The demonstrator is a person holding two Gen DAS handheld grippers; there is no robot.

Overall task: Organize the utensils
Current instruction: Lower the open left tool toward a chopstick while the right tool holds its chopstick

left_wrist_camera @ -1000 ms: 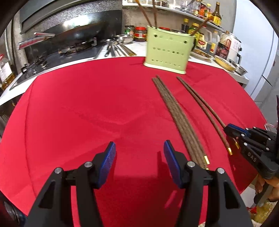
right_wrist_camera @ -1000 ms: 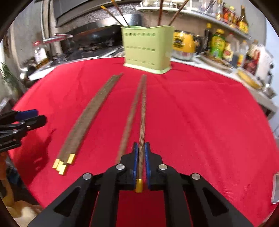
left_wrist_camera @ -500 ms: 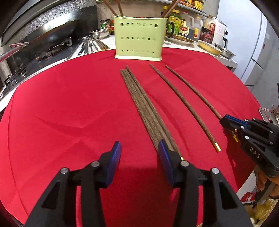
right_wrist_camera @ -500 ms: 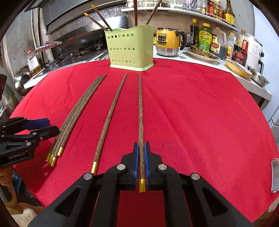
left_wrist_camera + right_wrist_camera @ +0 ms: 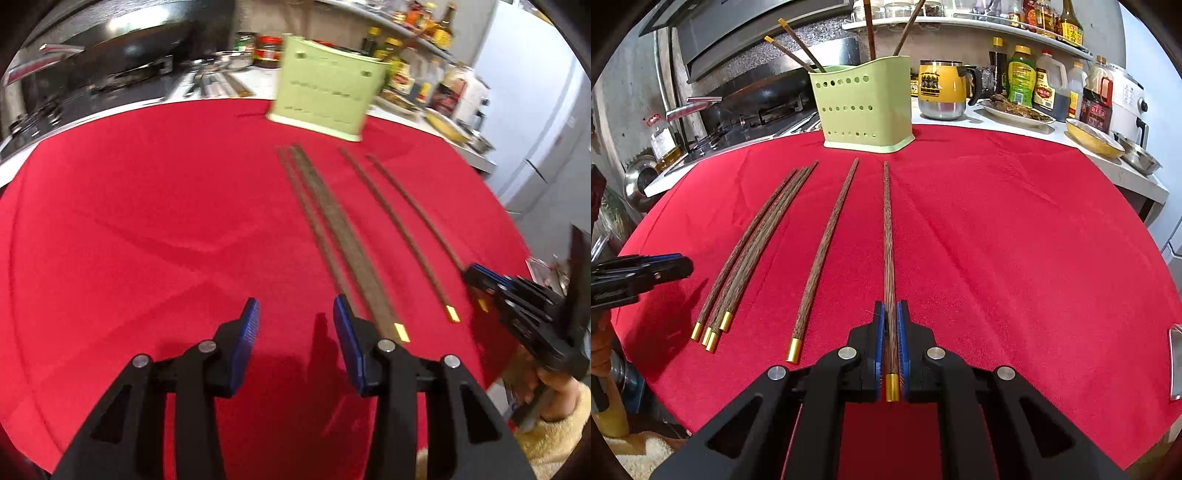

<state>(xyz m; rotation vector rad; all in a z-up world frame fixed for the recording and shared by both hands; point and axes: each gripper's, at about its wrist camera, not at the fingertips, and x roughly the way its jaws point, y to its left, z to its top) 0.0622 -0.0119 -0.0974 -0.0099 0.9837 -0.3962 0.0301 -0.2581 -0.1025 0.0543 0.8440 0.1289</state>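
Round table under a creased red cloth carries a perforated green utensil holder at the far edge, a bundle of four gold-capped wooden chopsticks lying together, and a single chopstick just beside them, apart.

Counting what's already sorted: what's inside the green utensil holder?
Four chopsticks stick up out of the green utensil holder. Its walls hide their lower ends and anything shorter inside.

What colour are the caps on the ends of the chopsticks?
Gold caps on dark brown chopsticks, clearest in the right wrist view.
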